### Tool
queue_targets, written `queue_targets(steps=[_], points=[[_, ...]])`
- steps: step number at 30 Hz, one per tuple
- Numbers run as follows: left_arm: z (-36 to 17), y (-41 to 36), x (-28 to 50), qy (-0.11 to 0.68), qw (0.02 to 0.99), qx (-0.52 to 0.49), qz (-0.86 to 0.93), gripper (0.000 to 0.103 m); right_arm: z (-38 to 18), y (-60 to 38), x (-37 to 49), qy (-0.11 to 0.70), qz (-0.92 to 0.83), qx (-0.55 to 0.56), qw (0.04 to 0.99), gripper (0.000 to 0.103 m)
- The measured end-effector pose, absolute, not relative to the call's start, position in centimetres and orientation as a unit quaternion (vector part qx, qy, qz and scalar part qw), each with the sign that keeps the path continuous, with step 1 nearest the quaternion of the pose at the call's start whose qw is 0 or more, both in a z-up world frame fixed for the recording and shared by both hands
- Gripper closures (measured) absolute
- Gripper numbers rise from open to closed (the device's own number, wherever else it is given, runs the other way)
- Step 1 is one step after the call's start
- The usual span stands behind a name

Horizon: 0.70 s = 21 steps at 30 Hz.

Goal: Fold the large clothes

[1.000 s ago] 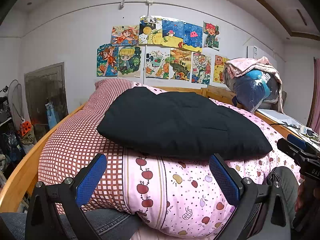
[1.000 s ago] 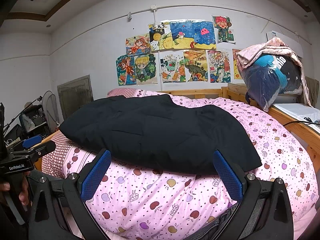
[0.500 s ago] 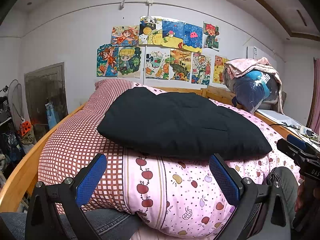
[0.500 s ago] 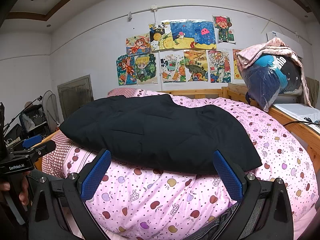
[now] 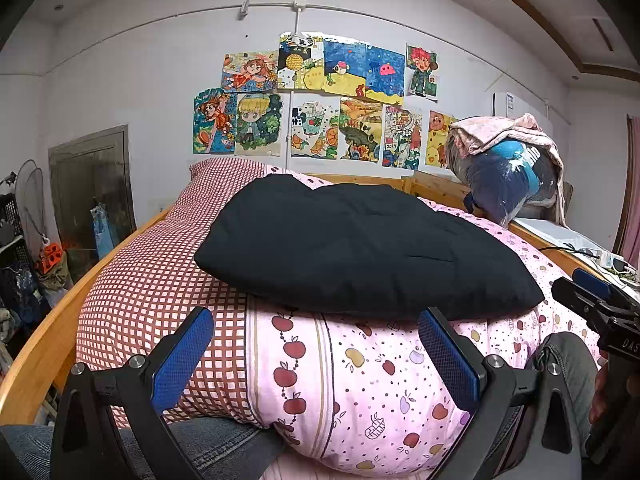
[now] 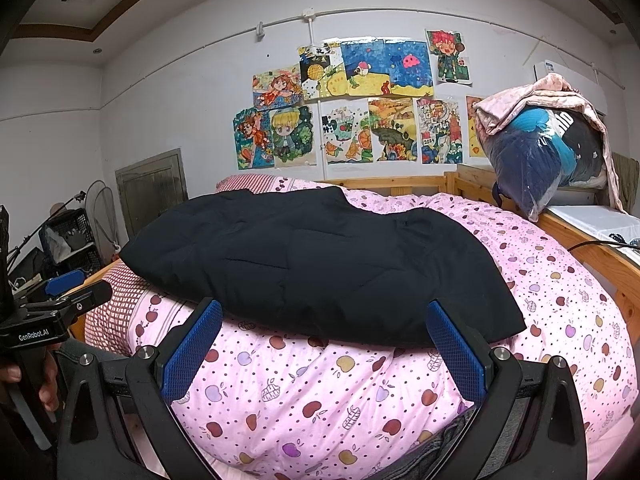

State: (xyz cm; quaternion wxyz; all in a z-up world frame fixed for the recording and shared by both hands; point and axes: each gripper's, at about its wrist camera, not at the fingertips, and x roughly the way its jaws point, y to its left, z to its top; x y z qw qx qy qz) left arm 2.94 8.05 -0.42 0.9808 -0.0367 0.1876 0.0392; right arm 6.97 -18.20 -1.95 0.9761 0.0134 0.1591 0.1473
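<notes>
A large black padded garment (image 5: pixel 360 248) lies folded flat on the pink apple-print quilt (image 5: pixel 360 364) of the bed; it also shows in the right wrist view (image 6: pixel 320 268). My left gripper (image 5: pixel 316 356) is open and empty, held just short of the garment's near edge. My right gripper (image 6: pixel 320 352) is open and empty, also just short of that edge. The left gripper's body shows at the left of the right wrist view (image 6: pixel 56 312), and the right gripper's body shows at the right of the left wrist view (image 5: pixel 600 312).
A red checked cover (image 5: pixel 160 280) lies on the bed's left side. A wooden bed frame (image 5: pixel 36 344) borders it. A bagged bundle of bedding (image 6: pixel 548 152) sits at the back right. A cable (image 6: pixel 600 244) lies on the right rail. Crates and a fan (image 6: pixel 72 232) stand at left.
</notes>
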Motion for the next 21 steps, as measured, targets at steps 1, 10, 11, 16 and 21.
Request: queue_targets(steps=[1,10,11,16,21], points=[[-0.41,8.06,2.90,0.187,0.981,-0.036,0.039,0.000,-2.02,-18.20,6.93,0.159,0.148,0.013,0.976,0.003],[-0.28,8.11,2.58,0.180,0.982,-0.036,0.036,0.000,-2.19,-18.04,6.80,0.159,0.147,0.013,0.976,0.003],[-0.22,8.09,2.45,0.176,0.983,-0.034,0.040,0.000,-2.21,-18.03,6.78,0.160,0.147,0.012,0.976,0.003],[-0.08,7.73,2.24,0.169,0.984,-0.020,0.059,0.000,-1.98,-17.95,6.96,0.160,0.146,0.012,0.976,0.003],[-0.06,7.50,2.07,0.167,0.984,-0.014,0.058,0.000,-2.11,-17.99,7.01,0.163,0.147,0.011,0.976,0.003]])
